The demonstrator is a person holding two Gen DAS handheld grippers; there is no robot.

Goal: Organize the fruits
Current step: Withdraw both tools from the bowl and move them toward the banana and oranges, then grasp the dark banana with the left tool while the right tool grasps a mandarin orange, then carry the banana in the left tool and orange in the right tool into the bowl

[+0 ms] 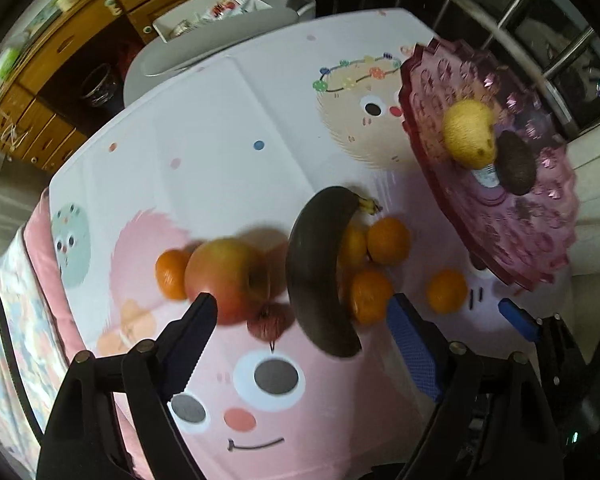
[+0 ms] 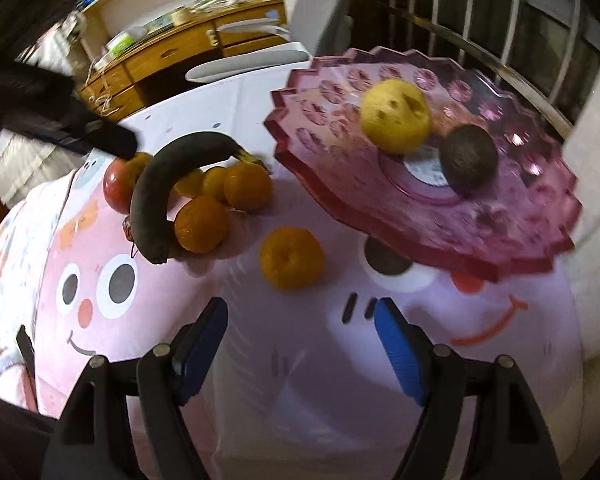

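Your left tongs (image 1: pixel 300 308) fill the foreground, spread wide and empty, pointing straight down over the fruit pile. Under them, on the cartoon-printed cloth (image 1: pixel 220 128) covering the surface, lies a blackened banana (image 1: pixel 320 276), curved across a cluster of oranges (image 1: pixel 388 240). Left of it sits a big red apple (image 1: pixel 228 276) with another orange (image 1: pixel 171 274) tucked against its far side, and a small reddish fruit (image 1: pixel 270 320) lies just in front of the apple, near your left-hand pad.

Your right tongs (image 2: pixel 300 320) are parted too, with nothing between the blue pads, aimed at the cloth. A lone orange (image 2: pixel 291 258) sits just ahead of them, apart from the pile. Beyond it, up and to the right, stands the pink footed fruit plate (image 2: pixel 480 240), raised above the cloth on its foot. On the plate you've got a yellow fruit (image 2: pixel 396 116) and a dark round fruit (image 2: pixel 468 162), touching or nearly so, near the middle. Behind the surface is a wooden cabinet (image 2: pixel 172 60); motion blur softens the details.
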